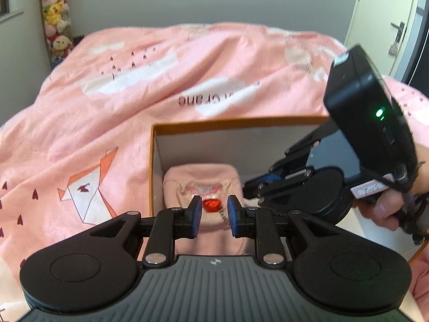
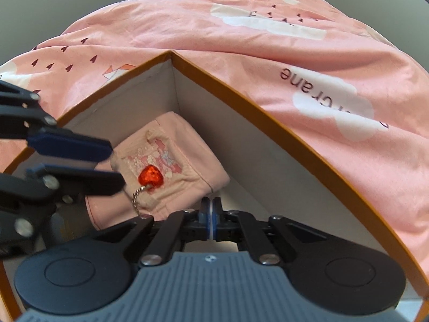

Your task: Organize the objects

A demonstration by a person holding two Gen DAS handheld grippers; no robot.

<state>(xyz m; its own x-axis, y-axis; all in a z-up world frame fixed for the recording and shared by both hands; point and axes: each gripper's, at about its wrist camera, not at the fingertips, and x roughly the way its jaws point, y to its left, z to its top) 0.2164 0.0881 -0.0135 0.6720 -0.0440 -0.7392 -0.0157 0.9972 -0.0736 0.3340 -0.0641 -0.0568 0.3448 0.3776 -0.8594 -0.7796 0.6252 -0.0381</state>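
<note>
An orange-rimmed cardboard box [image 1: 230,121] with white inner walls sits on the bed; it also shows in the right wrist view [image 2: 268,107]. Inside lies a folded pink garment [image 2: 171,145], also in the left wrist view [image 1: 201,174], with a red heart keychain [image 2: 150,176] on a ball chain resting on top, seen too in the left wrist view [image 1: 211,205]. My left gripper [image 1: 214,216] is open, its jaws either side of the heart, just above the garment. My right gripper [image 2: 211,218] is shut and empty inside the box, beside the garment.
A pink quilt [image 1: 134,94] with clouds and origami cranes covers the bed around the box. Plush toys [image 1: 56,18] hang at the far left wall. A white door [image 1: 386,26] stands at the far right.
</note>
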